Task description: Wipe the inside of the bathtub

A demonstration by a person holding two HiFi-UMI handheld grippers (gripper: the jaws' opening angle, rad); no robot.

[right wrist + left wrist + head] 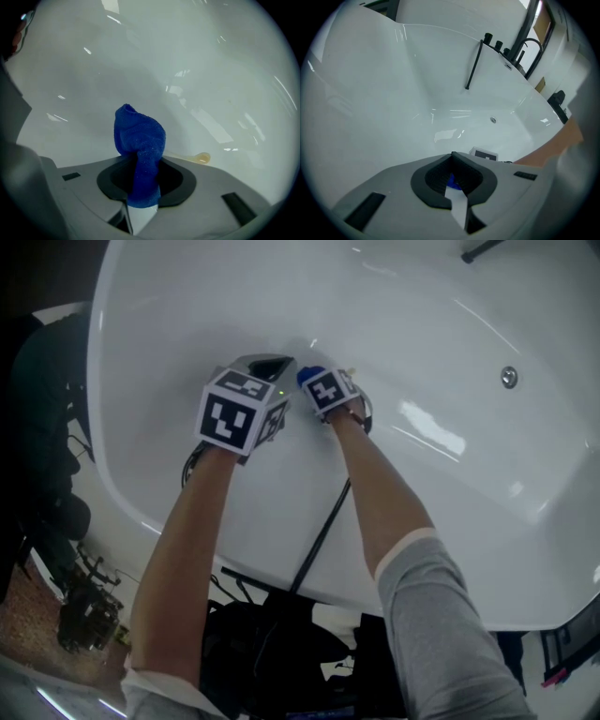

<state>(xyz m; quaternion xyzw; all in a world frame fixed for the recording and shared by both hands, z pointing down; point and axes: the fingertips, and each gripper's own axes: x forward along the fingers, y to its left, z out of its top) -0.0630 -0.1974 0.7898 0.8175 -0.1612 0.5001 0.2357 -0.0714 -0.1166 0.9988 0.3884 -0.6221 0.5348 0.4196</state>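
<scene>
Bathtub (422,324): white, glossy, seen from above, with both grippers reaching down against its inner wall near the left end. Right gripper (140,165): jaws clamped on a blue cloth (139,140), which stands up between the dark pads in a bunched, twisted wad, its lower end hanging below them. In the head view the cloth shows as a small blue patch just ahead of this gripper's marker cube (328,390), against the tub wall. Left gripper (452,158): jaws brought together tip to tip, just beside the right gripper. A sliver of blue shows in the hollow behind the tips, and whether it is pinched there or only seen through the gap cannot be told. Round metal fitting (509,377): set in the tub's far wall, well apart from both grippers. Black tap fittings (497,44): on the far rim, with a thin black rod (473,65) slanting down from them. Black cable (323,531): runs from the right gripper back over the near rim. Pale yellow mark (200,158): on the tub surface just beyond the right gripper's jaws.
</scene>
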